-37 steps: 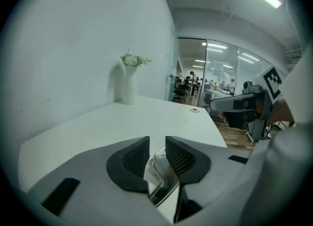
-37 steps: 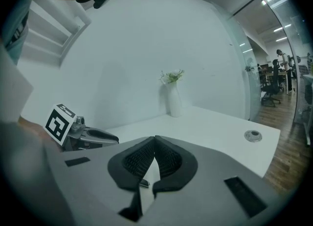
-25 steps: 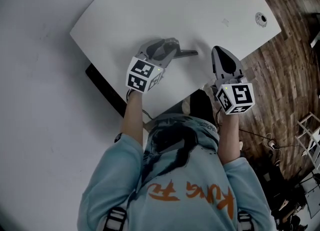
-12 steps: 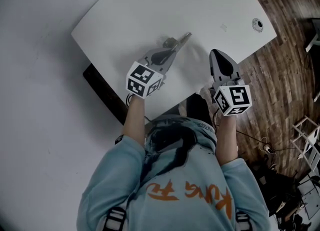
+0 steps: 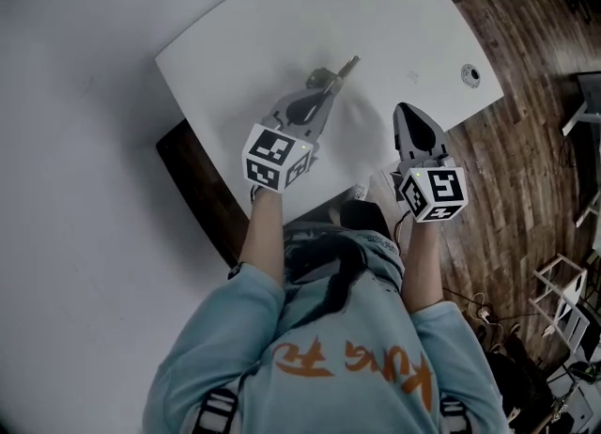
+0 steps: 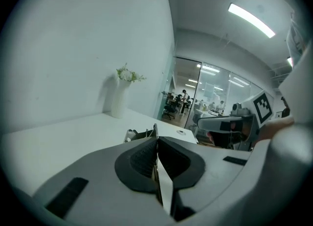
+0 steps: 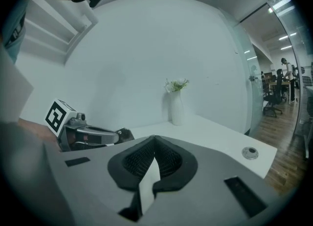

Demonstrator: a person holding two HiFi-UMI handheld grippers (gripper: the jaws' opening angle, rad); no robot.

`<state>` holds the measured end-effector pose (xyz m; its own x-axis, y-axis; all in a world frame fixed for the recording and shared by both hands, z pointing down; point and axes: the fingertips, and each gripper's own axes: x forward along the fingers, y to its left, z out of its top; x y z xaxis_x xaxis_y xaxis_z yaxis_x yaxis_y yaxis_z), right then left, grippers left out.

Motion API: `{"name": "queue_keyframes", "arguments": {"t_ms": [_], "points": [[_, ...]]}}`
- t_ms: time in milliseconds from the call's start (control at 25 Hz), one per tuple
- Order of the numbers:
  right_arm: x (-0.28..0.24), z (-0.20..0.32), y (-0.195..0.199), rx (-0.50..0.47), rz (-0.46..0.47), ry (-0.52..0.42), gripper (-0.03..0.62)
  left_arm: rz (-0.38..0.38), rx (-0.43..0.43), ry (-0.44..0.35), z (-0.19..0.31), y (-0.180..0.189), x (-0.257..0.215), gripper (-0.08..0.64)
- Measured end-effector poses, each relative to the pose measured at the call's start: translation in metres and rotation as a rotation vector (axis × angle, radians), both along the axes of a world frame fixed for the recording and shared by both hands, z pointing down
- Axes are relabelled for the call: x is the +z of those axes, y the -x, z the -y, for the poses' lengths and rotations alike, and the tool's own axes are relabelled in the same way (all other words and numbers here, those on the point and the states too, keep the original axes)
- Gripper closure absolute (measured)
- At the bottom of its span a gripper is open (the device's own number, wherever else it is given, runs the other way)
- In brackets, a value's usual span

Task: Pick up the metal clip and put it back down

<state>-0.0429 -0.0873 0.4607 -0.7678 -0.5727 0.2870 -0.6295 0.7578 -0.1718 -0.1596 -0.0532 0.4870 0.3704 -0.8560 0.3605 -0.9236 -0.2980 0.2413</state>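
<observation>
- Metal clip (image 5: 344, 68): clamped at the tip of the left gripper (image 5: 319, 87) and sticking out beyond it, slanting up and to the right in the head view.
- Left gripper view: the clip (image 6: 141, 134) shows as a thin metal edge running between the two dark pads, with its wider end poking past the fingertips.
- Left gripper (image 6: 156, 140): jaws have just closed and now press on the clip from both sides.
- The clip is over the white table (image 5: 272, 19), about mid-table; whether it touches the top I cannot tell.
- Right gripper (image 5: 407, 111): just right of the clip and apart from it, near the table's front edge.
- Right gripper view (image 7: 154, 138): pads meet at the tips, nothing between them.
- White vase with flowers (image 7: 175, 105) stands at the far table edge.
- Round grommet (image 5: 470, 73) sits near the right table corner.
</observation>
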Motion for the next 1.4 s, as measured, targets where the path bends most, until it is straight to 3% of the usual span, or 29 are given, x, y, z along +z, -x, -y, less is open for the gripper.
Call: {"name": "queue_keyframes", "arguments": {"t_ms": [360, 640, 1040, 1400], "points": [[-0.086, 0.026, -0.015, 0.027, 0.062, -0.188, 0.580, -0.003, -0.174, -0.216, 0.005, 0.002, -0.103, 0.529], [-0.133, 0.023, -0.017, 0.016, 0.103, -0.293, 0.580, 0.032, -0.226, -0.324, -0.006, -0.006, -0.155, 0.529], [-0.129, 0.027, -0.028, 0.029, 0.120, -0.271, 0.580, 0.054, -0.236, -0.305, -0.013, -0.013, -0.154, 0.529], [-0.110, 0.043, -0.055, 0.096, 0.111, -0.230, 0.580, 0.034, -0.193, -0.255, 0.004, -0.028, -0.136, 0.529]]}}
